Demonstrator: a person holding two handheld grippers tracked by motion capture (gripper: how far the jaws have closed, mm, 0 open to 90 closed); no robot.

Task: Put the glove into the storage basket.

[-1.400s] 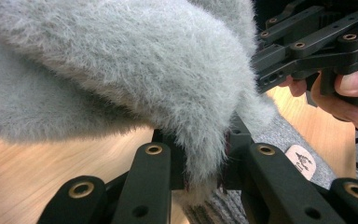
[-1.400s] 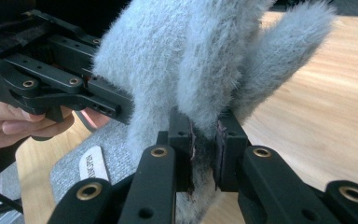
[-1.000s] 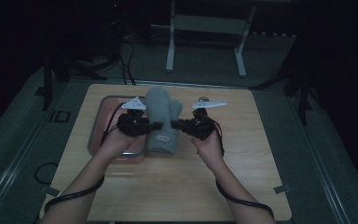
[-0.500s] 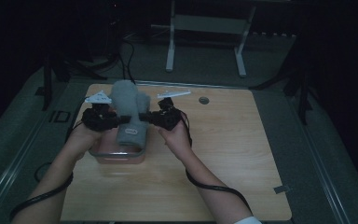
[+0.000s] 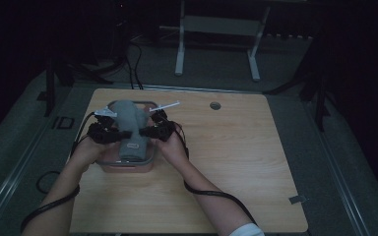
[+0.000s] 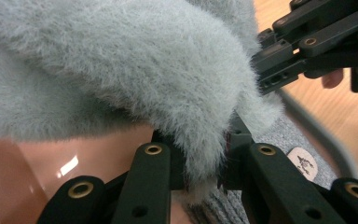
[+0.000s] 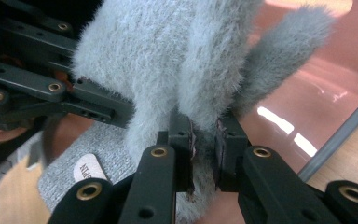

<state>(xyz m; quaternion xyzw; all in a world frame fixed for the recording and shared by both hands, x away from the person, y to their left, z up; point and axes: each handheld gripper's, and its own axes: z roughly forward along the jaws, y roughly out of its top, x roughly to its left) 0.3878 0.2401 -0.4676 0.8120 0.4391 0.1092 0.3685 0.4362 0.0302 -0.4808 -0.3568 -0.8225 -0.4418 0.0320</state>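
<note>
A fluffy grey mitten [image 5: 126, 120] with a knitted cuff and a small white label [image 6: 303, 161] hangs over a pink see-through tray [image 5: 128, 166] at the table's left. My left gripper [image 5: 115, 135] is shut on the mitten's left edge, with fur pinched between the pads [image 6: 204, 168]. From the other side my right gripper [image 5: 146, 132] is shut on the mitten's right edge [image 7: 204, 140]. In the left gripper view the right gripper [image 6: 307, 42] shows beyond the mitten [image 6: 121, 70]. In the right gripper view the left gripper [image 7: 51, 88] shows behind the mitten [image 7: 168, 60].
The wooden table [image 5: 236, 162] stretches free to the right of the tray, with a small round hole [image 5: 215, 105] near its far edge. A bit of tape [image 5: 298, 199] lies at the front right. A white stand [image 5: 216, 44] and cables are on the floor behind.
Both hands have carried the mitten leftward from the table's middle and lowered it over the pink tray. Both grips stay closed on it.
</note>
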